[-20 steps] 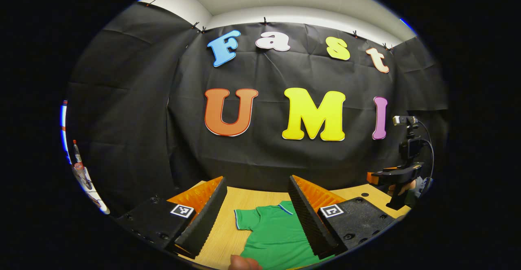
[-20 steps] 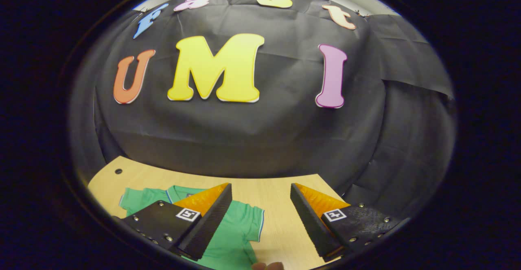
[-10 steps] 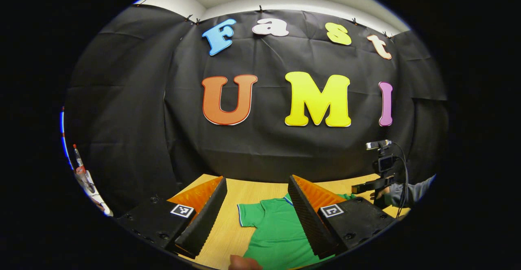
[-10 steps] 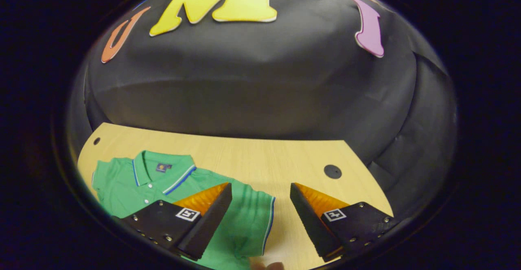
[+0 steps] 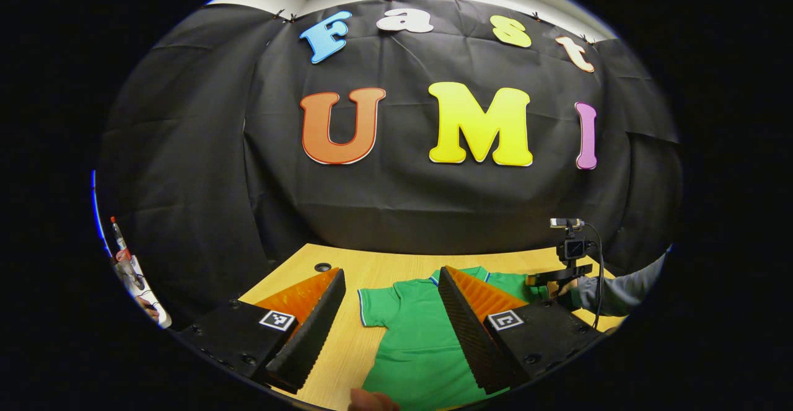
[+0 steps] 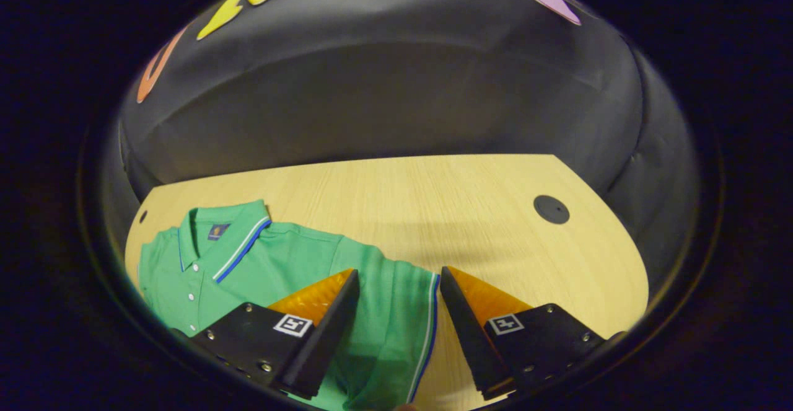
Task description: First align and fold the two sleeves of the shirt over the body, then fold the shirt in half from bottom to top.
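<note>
A green polo shirt [image 6: 291, 262] with a blue-and-white trimmed collar lies flat on the wooden table [image 6: 446, 206]. In the right gripper view my right gripper [image 6: 398, 271] is open low over the shirt's sleeve [image 6: 403, 312], whose striped cuff lies between the two fingers. In the left gripper view my left gripper [image 5: 391, 271] is open above the table, with the shirt's other sleeve [image 5: 376, 305] just beyond the gap. The shirt [image 5: 421, 349] runs under its right-hand finger. Farther right, the right gripper [image 5: 539, 279] hovers at the shirt's far side, held by a hand in a grey sleeve [image 5: 613, 293].
The table's rounded far edge meets the black cloth wall. One round black hole [image 6: 551, 209] sits in the table's right part, another [image 5: 322, 266] near the left corner. A thumb tip [image 5: 372, 402] shows at the bottom edge. Bare wood [image 5: 347, 343] lies left of the shirt.
Both grippers have tipped downward, bringing more table and shirt into sight. The right gripper has come down close over the sleeve, whose cuff now lies between its fingers. Both stay open.
</note>
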Demonstrator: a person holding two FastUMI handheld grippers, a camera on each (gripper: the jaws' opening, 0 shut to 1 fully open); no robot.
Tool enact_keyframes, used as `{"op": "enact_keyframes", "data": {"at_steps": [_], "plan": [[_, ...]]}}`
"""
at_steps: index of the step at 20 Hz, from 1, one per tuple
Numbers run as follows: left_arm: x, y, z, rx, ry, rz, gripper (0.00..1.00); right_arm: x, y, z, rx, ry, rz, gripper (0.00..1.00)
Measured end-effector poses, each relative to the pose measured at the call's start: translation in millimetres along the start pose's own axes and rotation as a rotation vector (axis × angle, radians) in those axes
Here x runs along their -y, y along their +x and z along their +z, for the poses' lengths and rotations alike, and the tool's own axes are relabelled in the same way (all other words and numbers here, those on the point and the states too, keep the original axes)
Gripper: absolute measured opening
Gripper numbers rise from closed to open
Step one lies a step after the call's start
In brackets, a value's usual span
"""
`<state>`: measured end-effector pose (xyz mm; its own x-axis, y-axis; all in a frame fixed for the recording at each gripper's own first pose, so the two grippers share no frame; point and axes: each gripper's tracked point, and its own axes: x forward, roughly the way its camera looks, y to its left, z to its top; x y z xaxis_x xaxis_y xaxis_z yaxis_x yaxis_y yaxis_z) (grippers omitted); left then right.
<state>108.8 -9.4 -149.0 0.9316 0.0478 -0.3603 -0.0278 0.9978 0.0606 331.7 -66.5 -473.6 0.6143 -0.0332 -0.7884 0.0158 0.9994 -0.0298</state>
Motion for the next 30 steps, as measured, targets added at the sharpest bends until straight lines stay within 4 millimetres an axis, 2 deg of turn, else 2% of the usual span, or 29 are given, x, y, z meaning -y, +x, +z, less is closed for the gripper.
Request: {"op": "enact_keyframes", "data": {"at_steps": [1, 2, 3, 5, 9, 14, 19, 22, 26, 30], "plan": [[0, -1, -2, -0.007, -0.002, 0.001, 0.97, 0, -4, 2, -0.008, 0.014, -0.006, 0.74], [-1, -2, -4, -0.013, -0.003, 0.004, 0.97, -7, -5, 2, -0.025, 0.017, 0.010, 0.66], [-1, -2, -5, -0.014, -0.005, 0.005, 0.97, -14, -8, 2, -0.035, 0.011, 0.027, 0.47], [0, -3, -2, -0.010, 0.003, 0.005, 0.97, -17, -6, 4, -0.032, -0.002, 0.007, 0.07], [-2, -5, 4, 0.007, 0.027, 0.009, 0.97, -20, -10, 7, -0.019, -0.020, 0.006, 0.05], [-7, -11, 2, 0.000, -0.006, 0.027, 0.97, -33, -33, 29, 0.044, -0.048, 0.015, 0.05], [-10, -19, 8, 0.021, -0.008, 0.035, 0.97, -70, -64, 45, 0.092, -0.074, 0.083, 0.05], [-15, -23, 13, 0.034, -0.010, 0.044, 0.97, -97, -78, 46, 0.110, -0.100, 0.125, 0.05], [-24, -28, 15, 0.039, -0.014, 0.066, 0.97, -129, -86, 37, 0.108, -0.136, 0.166, 0.05], [-36, -35, 20, 0.049, -0.006, 0.095, 0.97, -155, -85, 20, 0.092, -0.160, 0.195, 0.05]]}}
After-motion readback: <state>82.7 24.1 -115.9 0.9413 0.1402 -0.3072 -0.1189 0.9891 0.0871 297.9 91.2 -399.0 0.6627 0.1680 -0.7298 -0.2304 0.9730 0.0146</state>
